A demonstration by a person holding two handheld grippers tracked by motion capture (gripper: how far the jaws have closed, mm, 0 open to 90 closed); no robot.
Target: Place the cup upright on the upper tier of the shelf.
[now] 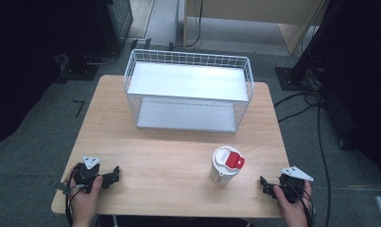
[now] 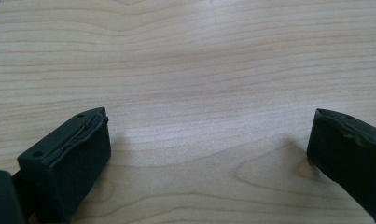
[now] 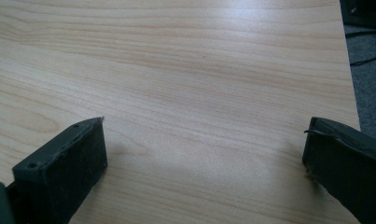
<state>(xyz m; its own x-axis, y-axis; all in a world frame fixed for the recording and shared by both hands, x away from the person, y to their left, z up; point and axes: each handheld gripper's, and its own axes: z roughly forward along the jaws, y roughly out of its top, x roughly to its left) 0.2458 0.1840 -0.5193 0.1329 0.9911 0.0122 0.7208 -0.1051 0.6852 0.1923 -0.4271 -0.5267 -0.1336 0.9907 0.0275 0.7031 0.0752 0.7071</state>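
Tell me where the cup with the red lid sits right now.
In the high view, the cup stands upright on the table's near right part, in front of the wire basket and just left of the right claw.

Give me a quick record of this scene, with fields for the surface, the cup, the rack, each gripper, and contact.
surface: light wooden table
cup: white cylindrical cup with a red and white lid, upright, near the front right
rack: white wire two-tier shelf basket, at the back centre of the table
left gripper: jaws wide apart over bare wood, at the front left corner
right gripper: jaws wide apart over bare wood, at the front right, just right of the cup
contact: neither gripper touches the cup
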